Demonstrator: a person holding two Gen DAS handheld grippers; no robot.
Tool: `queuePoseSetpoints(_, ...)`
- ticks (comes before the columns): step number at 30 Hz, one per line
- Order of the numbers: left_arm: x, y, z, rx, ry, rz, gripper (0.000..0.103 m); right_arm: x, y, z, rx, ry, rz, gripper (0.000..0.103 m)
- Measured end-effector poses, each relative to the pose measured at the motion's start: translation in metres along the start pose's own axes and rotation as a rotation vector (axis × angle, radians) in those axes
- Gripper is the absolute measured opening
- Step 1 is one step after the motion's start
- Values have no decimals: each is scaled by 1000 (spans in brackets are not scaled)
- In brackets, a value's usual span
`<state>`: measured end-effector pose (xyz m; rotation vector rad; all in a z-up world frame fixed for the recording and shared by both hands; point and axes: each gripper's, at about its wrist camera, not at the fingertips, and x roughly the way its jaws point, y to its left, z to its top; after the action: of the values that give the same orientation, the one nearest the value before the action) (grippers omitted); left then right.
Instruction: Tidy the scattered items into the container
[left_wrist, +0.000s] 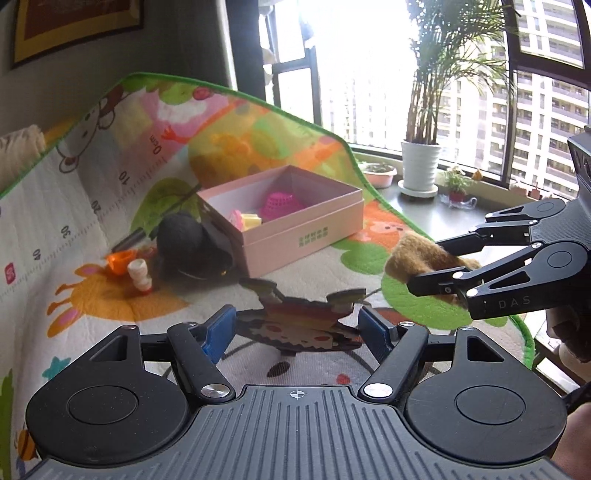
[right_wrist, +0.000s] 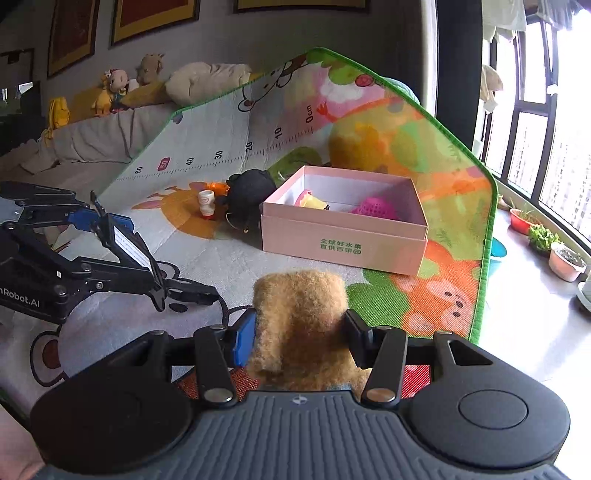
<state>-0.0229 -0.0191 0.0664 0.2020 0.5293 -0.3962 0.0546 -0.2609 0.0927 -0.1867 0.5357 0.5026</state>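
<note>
The pink box (left_wrist: 303, 240) (right_wrist: 343, 240) stands open on the play mat, with a magenta basket (left_wrist: 280, 205) and yellow pieces (right_wrist: 312, 201) inside. My right gripper (right_wrist: 299, 332) (left_wrist: 424, 264) is shut on a brown fuzzy plush toy (right_wrist: 299, 295) (left_wrist: 413, 254), held above the mat in front of the box. My left gripper (left_wrist: 297, 325) (right_wrist: 136, 258) holds a flat cartoon-printed toy (left_wrist: 299, 321) between its blue pads. Left of the box lie a black round object (left_wrist: 181, 236) (right_wrist: 251, 188), an orange cup (left_wrist: 122, 260) and a small white bottle (left_wrist: 138, 275) (right_wrist: 207, 203).
The colourful mat (right_wrist: 424, 295) curls up against a sofa (right_wrist: 92, 140) bearing plush toys and a cushion. A stone window ledge (left_wrist: 424, 210) to the right carries a tall potted plant (left_wrist: 421, 162) and small pots (right_wrist: 565, 258). A dark stick (left_wrist: 129, 240) lies beside the orange cup.
</note>
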Motion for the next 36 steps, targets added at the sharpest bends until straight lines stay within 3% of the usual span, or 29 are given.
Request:
queuePoseSetpoints(7, 16, 8, -24, -37, 78, 14, 77, 8, 2, -8, 17, 45, 15, 50)
queuePoseSetpoints(14, 34, 13, -37, -81, 132, 24, 72, 16, 2, -17, 39, 68, 19, 50)
queuePoseSetpoints(15, 35, 14, -39, -84, 138, 20, 65, 17, 2, -18, 40, 70, 19, 50)
queuePoseSetpoints(16, 35, 14, -40, -86, 144, 16, 65, 17, 2, -19, 39, 73, 18, 50)
queuePoseSetpoints(22, 28, 10, -41, -54, 126, 22, 62, 18, 3, -21, 45, 74, 18, 50)
queuePoseSetpoints(23, 28, 9, -41, -48, 129, 14, 66, 18, 3, -21, 46, 76, 20, 50)
queuePoseSetpoints(24, 28, 9, -42, -46, 133, 2, 79, 19, 3, -22, 47, 79, 21, 50)
queuePoseSetpoints(26, 26, 8, -43, -34, 134, -21, 94, 21, 3, -25, 49, 89, 24, 50)
queuePoseSetpoints(30, 23, 0, -46, 25, 155, -62, 94, 25, 6, -32, 59, 107, 29, 51)
queuePoseSetpoints(32, 26, -3, -50, 51, 179, -41, 94, 27, 6, -34, 62, 108, 30, 51)
queuePoseSetpoints(36, 29, 5, -52, 18, 199, -46, 90, 28, 6, -36, 71, 110, 37, 51)
